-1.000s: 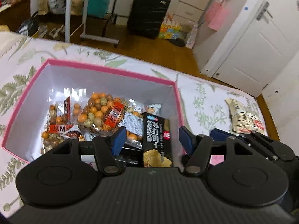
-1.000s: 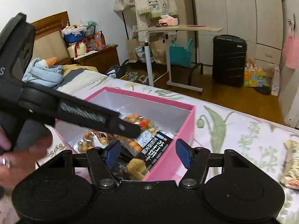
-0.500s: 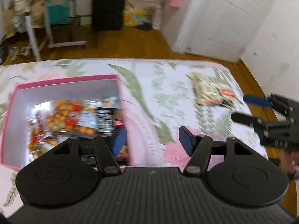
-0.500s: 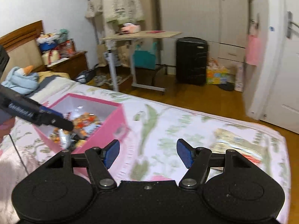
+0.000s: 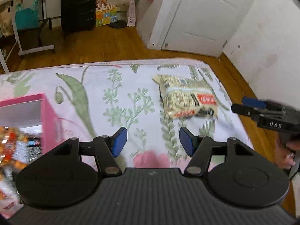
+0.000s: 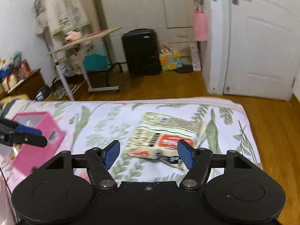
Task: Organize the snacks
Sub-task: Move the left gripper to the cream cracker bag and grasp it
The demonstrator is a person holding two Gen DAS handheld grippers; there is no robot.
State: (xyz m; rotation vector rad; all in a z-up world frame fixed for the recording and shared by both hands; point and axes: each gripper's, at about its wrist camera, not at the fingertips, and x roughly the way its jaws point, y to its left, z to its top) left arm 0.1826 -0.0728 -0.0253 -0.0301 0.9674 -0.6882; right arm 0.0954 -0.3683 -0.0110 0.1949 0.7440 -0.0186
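Both grippers had swung away from the pink box (image 6: 38, 140) toward the cream snack packet (image 6: 165, 136) lying alone on the floral bedspread (image 5: 116, 86). You held your right gripper (image 6: 149, 154) spread wide and empty, lined up just short of the packet; your left gripper (image 5: 152, 142) was also released, carrying nothing. Closing too early could pinch bedspread fabric or only crumple the packet's soft edge. Nothing blocked the path; the box already held other snacks (image 5: 13, 144).
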